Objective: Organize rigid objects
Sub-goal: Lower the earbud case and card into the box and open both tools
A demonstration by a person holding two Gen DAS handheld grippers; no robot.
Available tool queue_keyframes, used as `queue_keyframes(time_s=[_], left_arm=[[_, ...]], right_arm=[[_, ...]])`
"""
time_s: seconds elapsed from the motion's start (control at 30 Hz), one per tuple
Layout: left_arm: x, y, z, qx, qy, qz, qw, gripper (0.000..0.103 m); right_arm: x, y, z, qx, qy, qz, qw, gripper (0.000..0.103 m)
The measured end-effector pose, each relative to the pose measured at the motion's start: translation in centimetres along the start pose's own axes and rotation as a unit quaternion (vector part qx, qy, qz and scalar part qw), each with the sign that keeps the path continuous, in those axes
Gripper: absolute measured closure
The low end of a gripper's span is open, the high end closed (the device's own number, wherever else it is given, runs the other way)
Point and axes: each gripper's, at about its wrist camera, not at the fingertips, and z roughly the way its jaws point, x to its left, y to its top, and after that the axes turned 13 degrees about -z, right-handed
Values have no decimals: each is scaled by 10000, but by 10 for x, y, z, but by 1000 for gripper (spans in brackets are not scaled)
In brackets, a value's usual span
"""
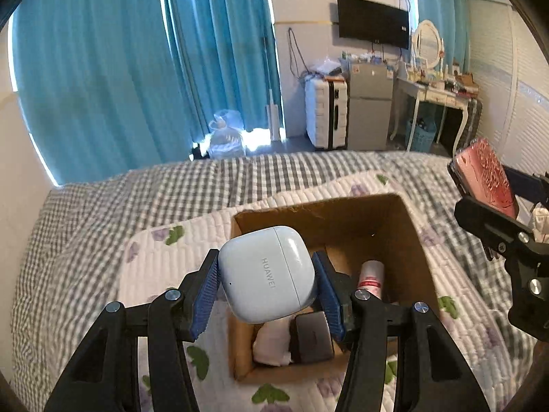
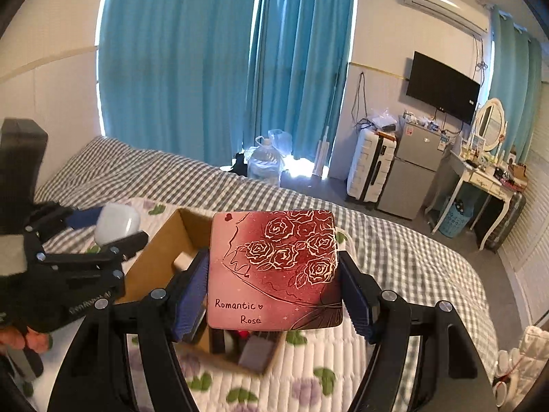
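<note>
- Your left gripper (image 1: 266, 283) is clamped on a white earbud case (image 1: 267, 276), blue pads pressing both its sides, held above the cardboard box (image 1: 415, 240)
- Your right gripper (image 2: 274, 292) grips a pink tin (image 2: 274, 269) printed with roses, a pad on each side, also above the box
- The box sits open on a floral quilt (image 1: 164, 261) spread over the checked bedcover (image 1: 103, 206)
- Inside the box lie a dark block (image 1: 314, 336), a white bundle (image 1: 271, 345) and a tube with a red band (image 1: 370, 274)
</note>
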Motion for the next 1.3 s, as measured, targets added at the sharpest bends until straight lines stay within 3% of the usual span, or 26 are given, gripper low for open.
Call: queue_keyframes(time_s=[0.23,0.5,0.63,0.77,1.03,1.3], left_arm=[[-13,-20,66,406,11,95,9991,48],[-20,-31,92,556,-95,156,9983,48],[-19,-32,91,588,-156,89,9981,46],[-18,-30,78,424,-66,148,9990,35],[4,-16,45,99,-76,-66,9999,35],[29,-6,42,-99,47,-262,9996,35]], right_arm=[[1,-17,61,236,114,36,9996,32],[-8,-32,95,420,157,49,9990,32],[-11,-33,95,388,173,72,9991,32],[-10,-33,89,391,148,93,9991,32],[-1,-26,74,391,77,44,9992,32],[20,-23,115,604,339,82,9976,32]])
